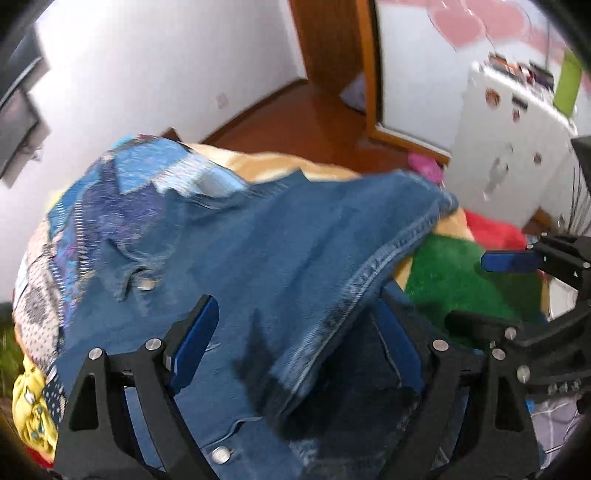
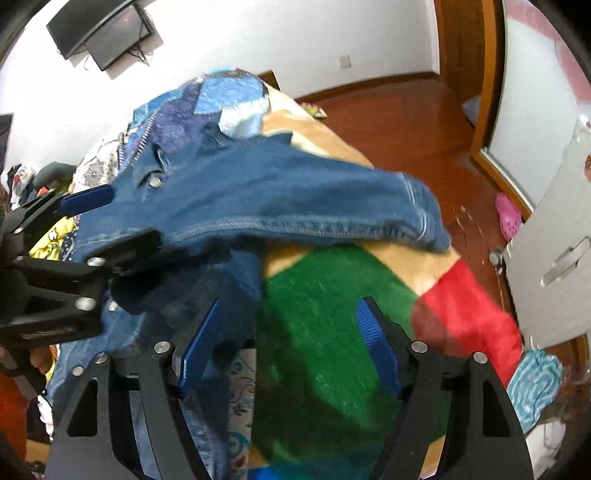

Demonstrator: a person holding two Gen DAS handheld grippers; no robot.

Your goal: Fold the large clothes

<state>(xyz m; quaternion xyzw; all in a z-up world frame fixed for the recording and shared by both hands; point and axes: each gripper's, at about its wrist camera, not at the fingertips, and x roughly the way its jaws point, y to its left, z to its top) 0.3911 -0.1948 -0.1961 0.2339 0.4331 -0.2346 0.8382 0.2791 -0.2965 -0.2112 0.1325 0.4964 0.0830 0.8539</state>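
**Denim jacket on the bed, both grippers spread**

Denim jacket [image 1: 280, 251] lies on a bed covered by a fleece blanket [image 2: 332, 332] with tan, green and red blocks. One part of the jacket is folded across toward the right, its stitched hem running along the fold edge. Metal snap buttons visible on the front. Upper part of the jacket is a blue and purple patchwork panel [image 1: 122, 192] with a zipper running through it.

Left gripper [image 1: 295, 339]: fingers spread wide, blue pads facing inward, denim lying between them. The fabric passes across the gap; neither pad is pressed together on it. In the right wrist view the same gripper [image 2: 110, 218] comes in from the left, jaws apart around the jacket's edge.

Right gripper [image 2: 288, 339]: fingers spread wide, over the green block of the blanket, its left finger just beside the dark edge of the denim. Nothing between the pads. In the left wrist view it [image 1: 480, 288] sits at the right edge, open, above the green patch.

Containers: none holding anything that can be made out. A white cabinet [image 2: 554, 229] with a bar handle stands right of the bed, door shut, contents not visible.

Surroundings: wooden floor [image 2: 388, 122], white wall, wall-mounted screen [image 2: 103, 33], pink shoe [image 2: 509, 218] on the floor near the cabinet. Yellow printed cloth [image 1: 29, 406] beside the jacket at far left.
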